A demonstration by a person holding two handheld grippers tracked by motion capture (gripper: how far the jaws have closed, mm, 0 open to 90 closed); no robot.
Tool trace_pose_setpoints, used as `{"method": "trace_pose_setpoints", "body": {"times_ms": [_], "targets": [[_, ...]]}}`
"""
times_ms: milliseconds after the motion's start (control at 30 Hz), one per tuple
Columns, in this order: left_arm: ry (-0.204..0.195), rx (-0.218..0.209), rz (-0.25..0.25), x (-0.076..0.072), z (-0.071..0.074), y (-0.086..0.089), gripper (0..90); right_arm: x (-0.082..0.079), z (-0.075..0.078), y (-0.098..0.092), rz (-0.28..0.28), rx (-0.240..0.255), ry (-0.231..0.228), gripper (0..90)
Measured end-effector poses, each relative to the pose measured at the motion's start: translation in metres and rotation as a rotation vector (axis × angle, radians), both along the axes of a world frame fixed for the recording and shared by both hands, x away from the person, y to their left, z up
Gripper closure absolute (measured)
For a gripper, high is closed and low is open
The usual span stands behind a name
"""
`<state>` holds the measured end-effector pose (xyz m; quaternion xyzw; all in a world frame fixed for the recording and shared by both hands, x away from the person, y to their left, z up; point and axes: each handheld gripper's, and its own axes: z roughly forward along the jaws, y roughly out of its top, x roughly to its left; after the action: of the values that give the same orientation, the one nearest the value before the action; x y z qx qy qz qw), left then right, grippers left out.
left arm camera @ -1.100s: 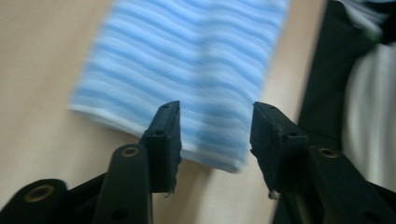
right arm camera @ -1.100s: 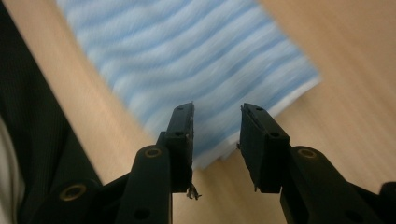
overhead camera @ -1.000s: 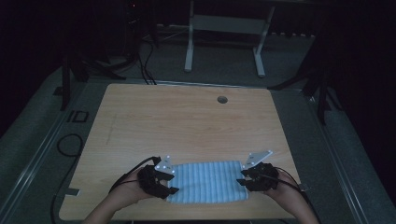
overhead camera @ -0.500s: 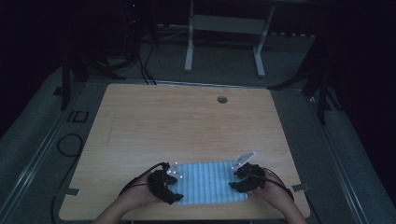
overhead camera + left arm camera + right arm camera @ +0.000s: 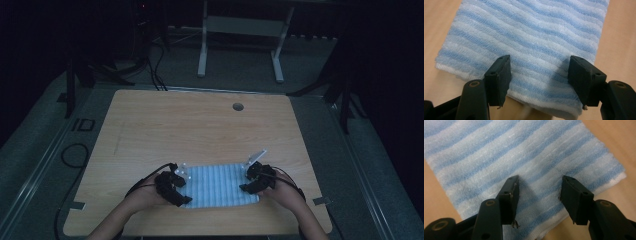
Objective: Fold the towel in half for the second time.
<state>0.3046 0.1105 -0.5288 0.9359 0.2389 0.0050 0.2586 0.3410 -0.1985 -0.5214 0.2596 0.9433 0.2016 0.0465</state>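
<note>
A folded towel with blue and white stripes [image 5: 217, 185] lies flat on the wooden table [image 5: 200, 130] near its front edge. My left gripper [image 5: 183, 190] is over the towel's left end. In the left gripper view its jaws [image 5: 540, 72] stand apart over a towel [image 5: 531, 45] corner, the pads not pressing it. My right gripper [image 5: 251, 181] is over the right end. Its jaws [image 5: 539, 192] also straddle the towel [image 5: 524, 157] near an edge without gripping. Both pairs of jaws have just been opening, with cloth lying beneath and between them.
A round cable hole [image 5: 238, 106] sits near the table's far edge. Beyond the table stands a white desk frame [image 5: 240, 30] on a dark floor, with cables [image 5: 75, 155] lying to the left. The person's forearms come in over the front edge.
Both hands have come down lower onto the towel's ends. The right gripper has shifted inward to the left. The towel stays flat in nearly the same place.
</note>
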Motion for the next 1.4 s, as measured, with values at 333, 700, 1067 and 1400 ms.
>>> {"method": "trace_pose_setpoints", "body": {"times_ms": [333, 700, 1067, 1400], "targets": [[0.007, 0.005, 0.074, 0.047, 0.0, 0.016, 35.4, 0.042, 0.0, 0.018, -0.032, 0.0, 0.01, 46.2], [0.017, 0.078, 0.109, 0.087, 0.004, 0.016, 35.4, 0.084, 0.005, 0.041, -0.046, -0.086, 0.071, 45.5], [0.03, 0.057, 0.14, 0.094, 0.003, 0.019, 35.4, 0.096, 0.006, 0.048, -0.058, -0.116, 0.089, 45.1], [0.029, 0.018, 0.179, 0.094, 0.008, 0.022, 33.0, 0.092, 0.008, 0.043, -0.057, -0.07, 0.091, 38.3]]}}
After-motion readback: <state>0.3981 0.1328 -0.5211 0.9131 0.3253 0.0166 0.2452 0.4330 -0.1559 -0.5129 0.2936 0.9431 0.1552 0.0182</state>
